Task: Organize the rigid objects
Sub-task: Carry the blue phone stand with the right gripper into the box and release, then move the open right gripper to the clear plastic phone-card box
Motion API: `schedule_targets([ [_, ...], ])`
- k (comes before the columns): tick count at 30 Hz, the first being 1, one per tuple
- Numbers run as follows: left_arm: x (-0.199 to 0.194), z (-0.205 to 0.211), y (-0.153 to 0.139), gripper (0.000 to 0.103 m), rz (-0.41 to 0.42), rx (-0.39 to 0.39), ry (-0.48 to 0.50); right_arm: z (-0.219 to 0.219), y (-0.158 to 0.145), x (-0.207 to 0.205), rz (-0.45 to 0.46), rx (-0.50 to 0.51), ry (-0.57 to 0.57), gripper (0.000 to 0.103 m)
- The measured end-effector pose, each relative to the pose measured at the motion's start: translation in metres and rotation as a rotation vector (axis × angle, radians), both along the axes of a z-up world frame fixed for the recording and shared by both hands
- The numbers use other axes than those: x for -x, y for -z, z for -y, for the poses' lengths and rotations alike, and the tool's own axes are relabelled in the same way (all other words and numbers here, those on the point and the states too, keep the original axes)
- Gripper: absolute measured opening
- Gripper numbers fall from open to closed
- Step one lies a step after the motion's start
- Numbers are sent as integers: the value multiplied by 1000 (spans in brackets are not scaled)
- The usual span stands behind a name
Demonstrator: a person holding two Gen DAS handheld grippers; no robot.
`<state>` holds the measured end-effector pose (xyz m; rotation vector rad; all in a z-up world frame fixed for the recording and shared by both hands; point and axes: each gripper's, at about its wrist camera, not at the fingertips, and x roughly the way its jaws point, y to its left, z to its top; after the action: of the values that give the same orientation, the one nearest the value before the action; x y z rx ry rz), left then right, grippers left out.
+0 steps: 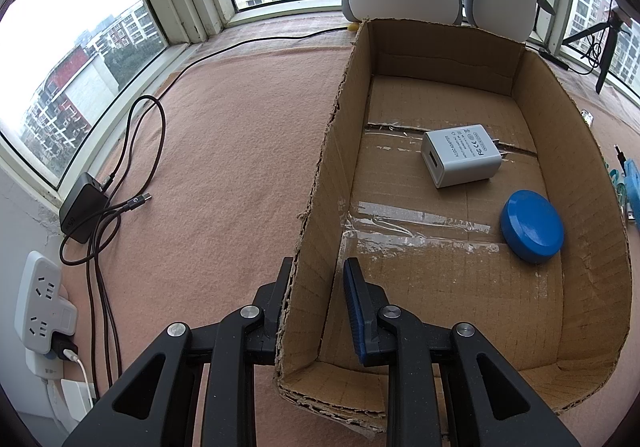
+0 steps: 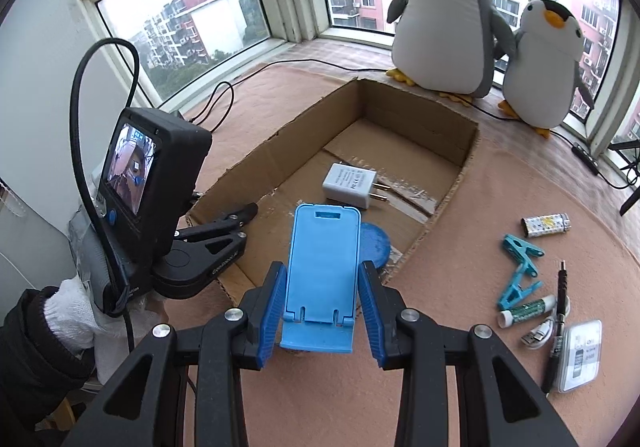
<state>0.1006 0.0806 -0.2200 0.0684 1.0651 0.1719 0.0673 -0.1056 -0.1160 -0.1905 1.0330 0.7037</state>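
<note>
An open cardboard box lies on the pink cloth. Inside it are a white power adapter and a blue round disc. My left gripper straddles the box's left wall, one finger outside, one inside, and appears to pinch it. It also shows in the right wrist view. My right gripper is shut on a light blue phone stand and holds it at the box's near right edge.
On the cloth right of the box lie a lighter, teal clips, a glue stick, a pen, a USB cable and a clear case. Two plush penguins stand behind. A black charger with cables and a power strip are left.
</note>
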Motion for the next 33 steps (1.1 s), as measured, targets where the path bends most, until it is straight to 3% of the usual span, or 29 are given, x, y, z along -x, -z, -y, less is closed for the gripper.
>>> schedule_targets([
  [15,0,0,0,24,1,0,-2,-23,13,-1,-27,-1,-43,34],
  [17,0,0,-1,24,1,1,-3,-25,13,0,-25,-7,-62,45],
  [18,0,0,0,24,2,1,-2,-24,13,0,-19,-3,-58,59],
  [19,0,0,0,24,1,0,-2,-23,12,1,-3,0,-46,67],
  [33,-2,1,-2,25,2,-2,-2,17,3,-4,16,-32,81,67],
])
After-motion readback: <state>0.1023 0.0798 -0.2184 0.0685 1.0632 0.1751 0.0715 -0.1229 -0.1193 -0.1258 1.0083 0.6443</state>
